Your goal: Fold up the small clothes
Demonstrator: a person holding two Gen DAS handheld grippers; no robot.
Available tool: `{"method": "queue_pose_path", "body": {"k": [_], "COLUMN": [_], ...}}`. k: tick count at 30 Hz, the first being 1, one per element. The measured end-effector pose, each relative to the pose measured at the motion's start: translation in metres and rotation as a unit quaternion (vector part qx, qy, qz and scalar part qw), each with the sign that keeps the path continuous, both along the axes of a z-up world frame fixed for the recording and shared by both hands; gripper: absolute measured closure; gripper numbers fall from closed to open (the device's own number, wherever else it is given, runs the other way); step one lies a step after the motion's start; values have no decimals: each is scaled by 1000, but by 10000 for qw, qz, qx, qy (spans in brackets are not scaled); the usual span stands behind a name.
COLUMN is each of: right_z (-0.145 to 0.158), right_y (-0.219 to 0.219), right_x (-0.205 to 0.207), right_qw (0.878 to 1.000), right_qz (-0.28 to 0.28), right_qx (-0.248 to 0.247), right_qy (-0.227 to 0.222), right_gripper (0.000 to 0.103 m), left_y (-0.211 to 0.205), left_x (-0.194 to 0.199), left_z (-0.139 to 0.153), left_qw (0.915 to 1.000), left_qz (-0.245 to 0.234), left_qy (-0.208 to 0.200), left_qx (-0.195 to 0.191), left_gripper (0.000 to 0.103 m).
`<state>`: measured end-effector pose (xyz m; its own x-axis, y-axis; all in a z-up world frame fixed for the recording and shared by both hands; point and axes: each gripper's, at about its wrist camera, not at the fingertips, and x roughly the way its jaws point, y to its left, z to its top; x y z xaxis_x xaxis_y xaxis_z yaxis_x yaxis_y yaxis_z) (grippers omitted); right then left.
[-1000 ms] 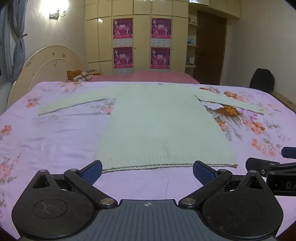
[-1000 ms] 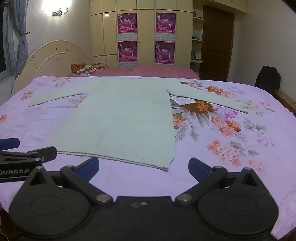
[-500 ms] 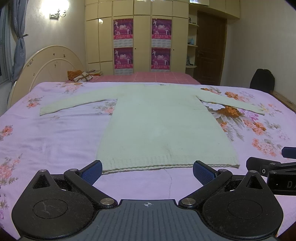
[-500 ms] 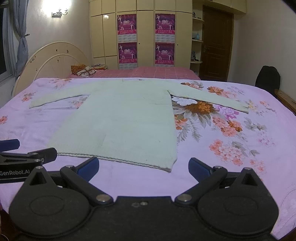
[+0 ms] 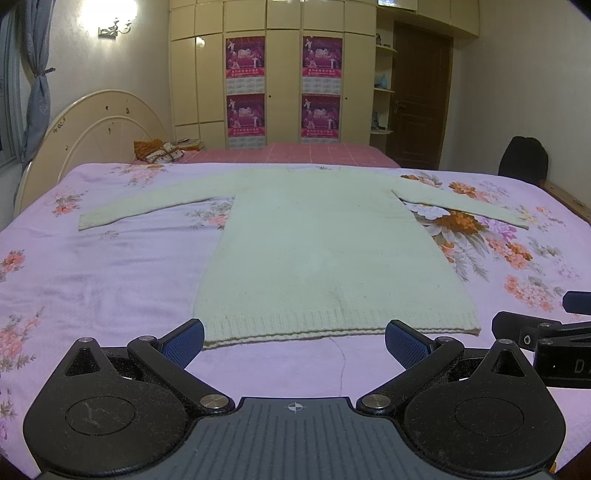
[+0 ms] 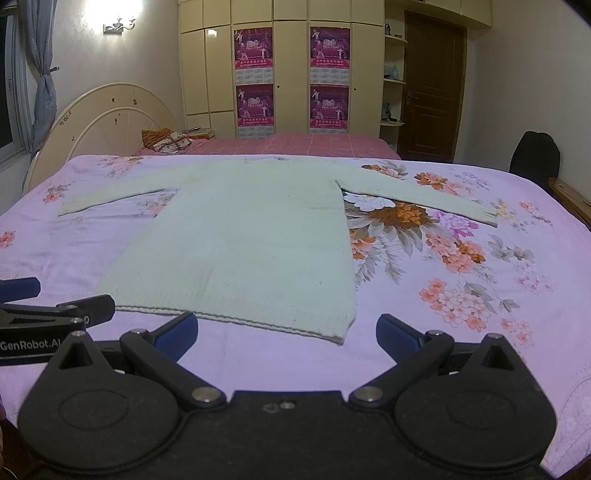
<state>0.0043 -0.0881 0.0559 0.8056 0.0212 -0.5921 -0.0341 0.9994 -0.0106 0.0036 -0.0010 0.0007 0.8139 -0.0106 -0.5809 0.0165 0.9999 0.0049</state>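
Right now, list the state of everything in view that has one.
Pale green sweater: spread flat on the bed, sleeves out, unfolded.
Left gripper: open, empty.
Right gripper: open, empty.
Brown door: closed.
Wardrobe doors: closed.
Wall lamp: on.

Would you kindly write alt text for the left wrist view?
A pale green sweater lies flat, sleeves spread, on a floral bedspread. The open left gripper hovers just short of its hem, with the right gripper at the right edge.

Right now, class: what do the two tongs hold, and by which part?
Nothing. Left tongs and right tongs are both open, near the sweater's hem, not gripping it.
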Motion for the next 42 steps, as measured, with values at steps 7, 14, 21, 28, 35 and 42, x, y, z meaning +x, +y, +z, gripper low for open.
{"method": "queue_pose_path", "body": {"k": [7, 14, 21, 28, 35, 42], "right_z": [0, 0, -1, -2, -2, -2], "right_y": [3, 6, 6, 4, 4, 5], "right_x": [2, 6, 6, 6, 7, 7], "right_qw": [10000, 10000, 10000, 10000, 10000, 10000], "right_qz": [12, 26, 24, 25, 36, 41], "right_qx": [-3, -23, -21, -20, -26, -29], "right_qy": [14, 23, 27, 25, 27, 30], "right_gripper": [1, 1, 1, 1, 1, 1], "left_y": [1, 2, 1, 2, 2, 3], "left_x": [2, 4, 4, 3, 4, 4], "left_z": [0, -2, -3, -2, -2, -3], "left_qw": [10000, 10000, 10000, 10000, 10000, 10000], "left_qz": [8, 0, -13, -21, -2, 31], "left_qy": [10, 14, 17, 14, 18, 53], "left_qx": [26, 22, 20, 27, 24, 45], "left_gripper": [0, 0, 0, 0, 0, 0]}}
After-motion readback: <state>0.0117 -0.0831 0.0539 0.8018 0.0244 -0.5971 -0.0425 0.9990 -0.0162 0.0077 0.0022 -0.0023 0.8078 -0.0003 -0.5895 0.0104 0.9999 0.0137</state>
